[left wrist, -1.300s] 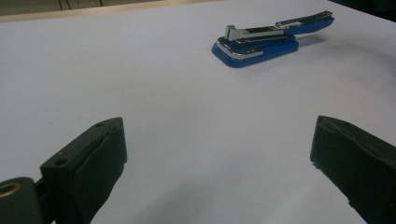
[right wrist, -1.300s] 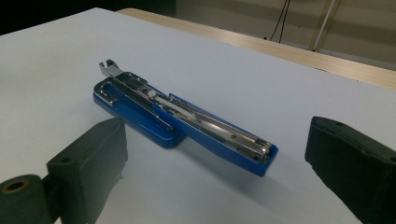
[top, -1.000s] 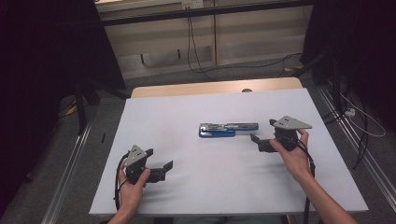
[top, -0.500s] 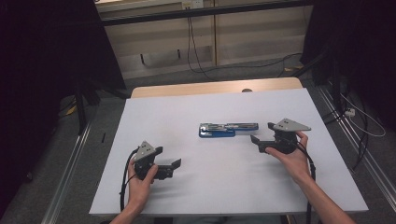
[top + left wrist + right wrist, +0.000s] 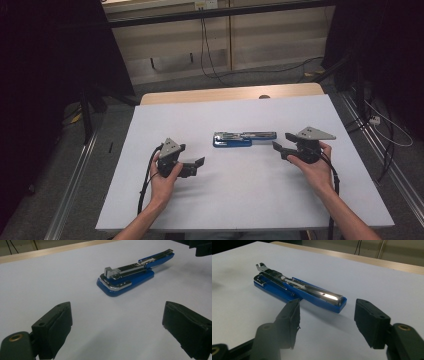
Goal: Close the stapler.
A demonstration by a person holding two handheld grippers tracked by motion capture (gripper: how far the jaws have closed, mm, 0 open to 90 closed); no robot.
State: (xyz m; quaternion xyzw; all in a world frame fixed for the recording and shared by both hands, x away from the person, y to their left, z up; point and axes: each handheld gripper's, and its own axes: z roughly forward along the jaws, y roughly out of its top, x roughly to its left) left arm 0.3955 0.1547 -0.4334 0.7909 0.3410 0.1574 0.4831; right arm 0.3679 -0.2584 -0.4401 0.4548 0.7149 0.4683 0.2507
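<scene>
Now the left claw has slid in across the counter toward the stapler, its jaws wide apart and empty. The right claw has kept its place just off the stapler's far end, and its jaws have just been closing, with nothing between them yet. Likely both are lining up for a two-sided hold. The stapler lies mid-counter, blue, swung open flat, its chrome magazine upward.

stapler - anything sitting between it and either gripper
Nothing visible. The stapler lies alone on the white table; only bare surface separates it from the left gripper and the right gripper, whose jaws have just been closing with nothing between them.
</scene>
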